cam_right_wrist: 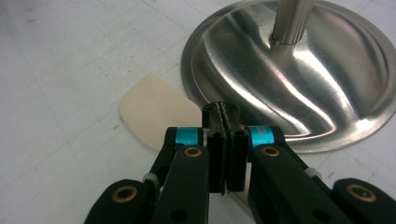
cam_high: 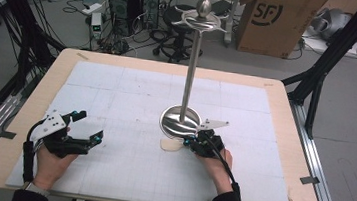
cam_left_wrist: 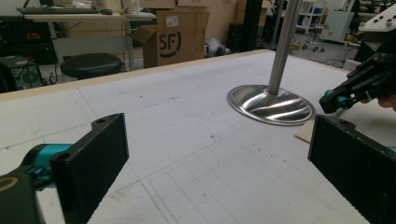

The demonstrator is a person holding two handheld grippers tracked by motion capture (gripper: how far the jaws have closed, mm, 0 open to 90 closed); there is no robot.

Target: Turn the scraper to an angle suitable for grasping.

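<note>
Covering most of the wooden table [cam_high: 295, 118], white gridded mat [cam_high: 131, 95] carries a tall metal stand [cam_high: 190, 71] with round dished base [cam_right_wrist: 299, 74]. Left gripper [cam_high: 84, 127] sits near-left on the mat, jaws wide apart, holding nothing. Right gripper [cam_right_wrist: 220, 108] jaws pressed together at the base's rim — over a flat cream piece [cam_right_wrist: 154, 112] tucked under it; grip on it unclear.

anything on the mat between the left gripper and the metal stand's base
Nothing: in the high view, bare white mat separates the left gripper from the stand base.
</note>
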